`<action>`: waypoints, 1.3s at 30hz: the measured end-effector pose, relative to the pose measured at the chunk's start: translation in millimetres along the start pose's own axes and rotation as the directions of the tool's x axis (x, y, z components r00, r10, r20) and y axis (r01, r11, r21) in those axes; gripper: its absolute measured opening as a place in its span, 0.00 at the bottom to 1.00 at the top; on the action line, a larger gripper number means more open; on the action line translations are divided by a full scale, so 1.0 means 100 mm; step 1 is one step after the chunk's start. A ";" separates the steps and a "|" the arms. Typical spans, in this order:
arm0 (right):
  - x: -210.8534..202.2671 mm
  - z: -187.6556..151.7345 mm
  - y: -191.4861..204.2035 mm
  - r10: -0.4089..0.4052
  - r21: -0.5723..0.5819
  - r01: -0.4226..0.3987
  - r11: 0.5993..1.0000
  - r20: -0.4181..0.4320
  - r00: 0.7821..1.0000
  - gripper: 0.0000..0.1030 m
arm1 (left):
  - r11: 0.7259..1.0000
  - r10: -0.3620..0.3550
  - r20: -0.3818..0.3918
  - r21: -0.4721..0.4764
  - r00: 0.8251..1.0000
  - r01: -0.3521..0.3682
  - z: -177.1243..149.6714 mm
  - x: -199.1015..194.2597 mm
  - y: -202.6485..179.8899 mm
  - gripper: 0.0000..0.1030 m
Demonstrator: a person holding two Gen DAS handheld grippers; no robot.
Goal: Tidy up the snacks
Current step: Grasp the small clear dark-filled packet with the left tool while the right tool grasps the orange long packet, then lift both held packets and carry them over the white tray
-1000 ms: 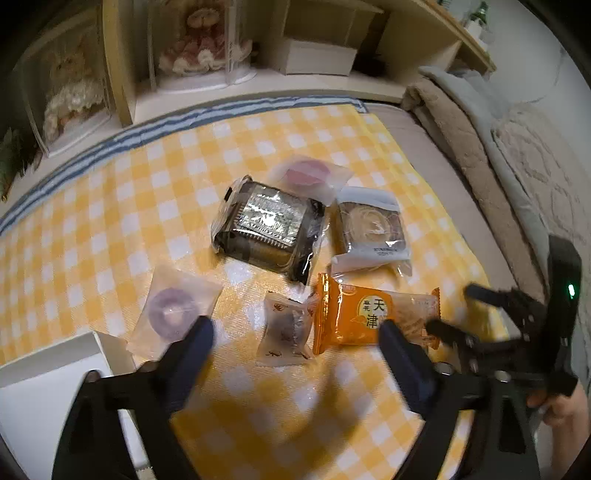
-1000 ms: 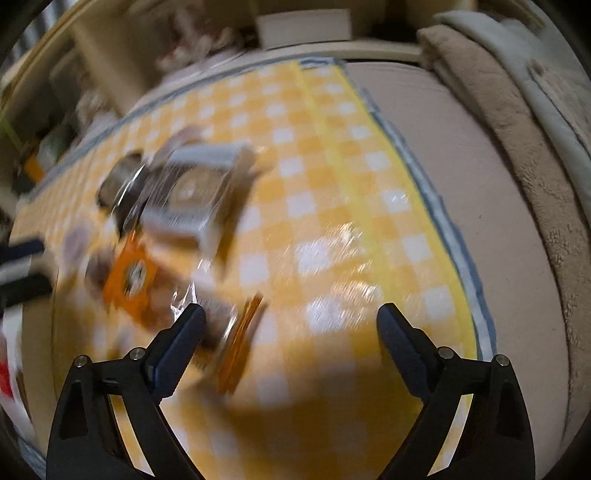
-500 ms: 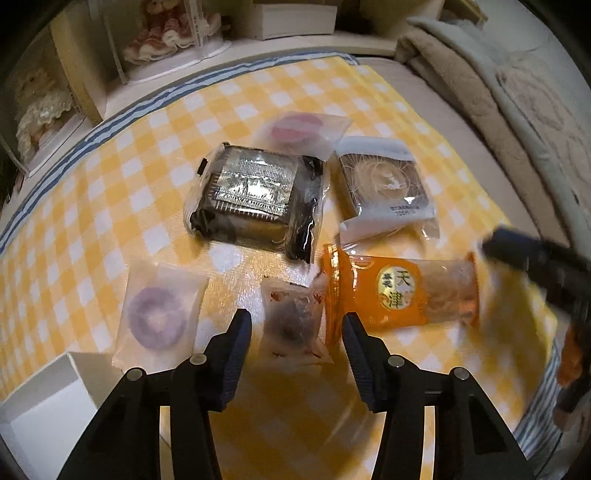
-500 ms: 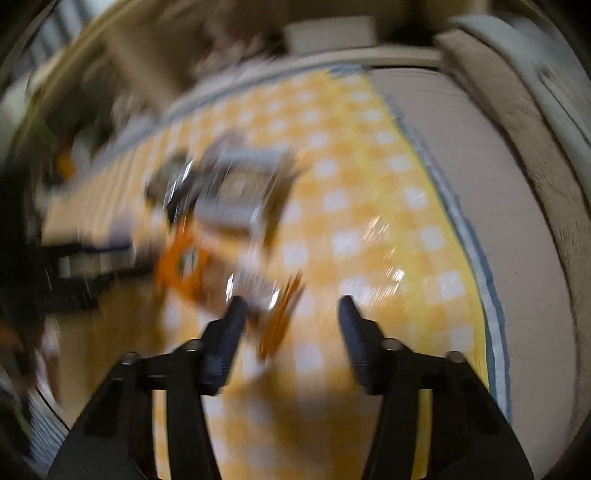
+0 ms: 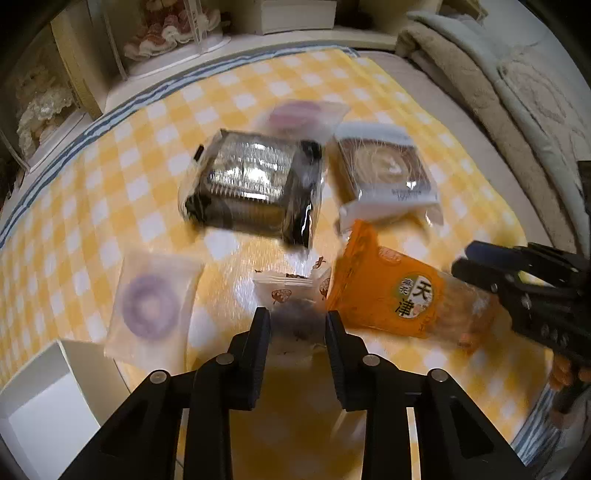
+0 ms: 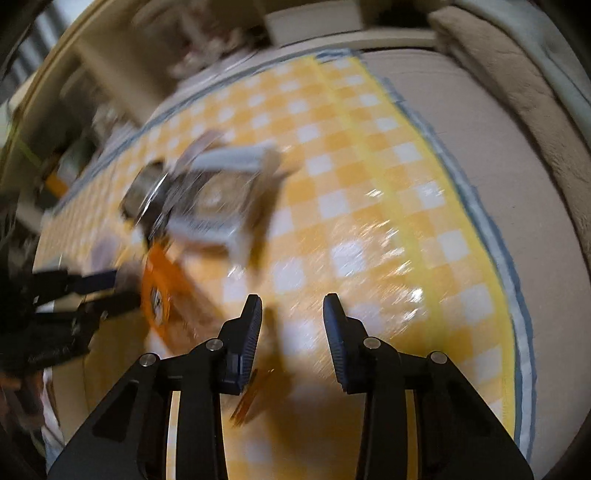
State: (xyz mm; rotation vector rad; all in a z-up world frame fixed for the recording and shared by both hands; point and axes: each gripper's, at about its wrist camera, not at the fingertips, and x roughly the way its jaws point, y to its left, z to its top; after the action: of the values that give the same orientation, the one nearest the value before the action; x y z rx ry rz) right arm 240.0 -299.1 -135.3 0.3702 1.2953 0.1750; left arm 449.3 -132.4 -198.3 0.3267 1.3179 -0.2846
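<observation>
Several wrapped snacks lie on a yellow checked cloth (image 5: 110,177). My left gripper (image 5: 297,326) has its jaws narrowed around a small clear packet with a dark sweet (image 5: 293,314); contact is not clear. To its right lies an orange packet (image 5: 391,295). My right gripper (image 6: 291,317) is partly closed and empty, over the orange packet's right end (image 6: 162,288); it also shows in the left wrist view (image 5: 480,258). Further back lie a dark foil-tray cake (image 5: 255,184), a swirl cake pack (image 5: 384,173) and a pink sweet (image 5: 295,114). A purple ring sweet (image 5: 149,306) lies at the left.
A white box (image 5: 44,398) stands at the near left. Display cases with dolls (image 5: 162,29) and shelves stand behind the cloth. Folded blankets (image 5: 498,92) lie on the right, past the cloth's striped edge (image 6: 480,206).
Both grippers have narrowed from wide open. The left has moved forward and down over the small clear packet. The right has swung left toward the orange packet.
</observation>
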 end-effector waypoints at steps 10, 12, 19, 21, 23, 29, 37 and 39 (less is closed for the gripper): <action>-0.25 -0.20 0.29 -0.029 -0.126 0.029 0.992 0.001 1.000 0.35 | 0.998 0.015 0.085 -0.061 0.996 -0.010 -0.15 -0.30 0.06 0.25; -0.33 -0.22 0.31 -0.010 -0.120 0.013 0.993 0.031 0.999 0.40 | 0.997 0.021 0.098 -0.071 0.995 -0.014 -0.19 -0.38 0.09 0.25; -0.21 -0.28 0.60 -0.005 -0.199 0.013 0.980 0.041 0.999 0.69 | 0.996 0.024 0.127 -0.094 0.992 -0.012 -0.35 -0.62 0.15 0.25; -0.10 -0.32 0.67 -0.028 -0.232 0.033 0.972 0.024 0.999 0.69 | 0.995 0.021 0.134 -0.097 0.991 -0.008 -0.41 -0.70 0.17 0.25; 0.02 -0.33 0.72 -0.055 -0.245 0.056 0.968 0.011 0.998 0.69 | 0.995 0.017 0.142 -0.103 0.990 -0.002 -0.47 -0.78 0.19 0.25; 0.12 -0.31 0.74 -0.064 -0.227 0.062 0.972 0.000 0.998 0.50 | 0.993 0.011 0.180 -0.118 0.984 0.011 -0.65 -1.11 0.26 0.25; -0.21 -0.28 0.83 -0.001 -0.151 0.010 0.989 0.063 0.998 0.37 | 0.988 0.029 0.246 -0.155 0.969 0.010 -0.94 -1.66 0.41 0.25; -0.35 -0.27 0.87 0.021 -0.141 -0.008 0.990 0.093 0.995 0.37 | 0.986 0.033 0.258 -0.164 0.966 0.010 -1.03 -1.80 0.44 0.25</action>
State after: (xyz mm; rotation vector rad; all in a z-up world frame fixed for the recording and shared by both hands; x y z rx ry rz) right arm 211.5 -225.1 -78.3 0.2643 1.1799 0.2573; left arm 333.3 -47.9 -42.5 0.1511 1.0717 -0.1993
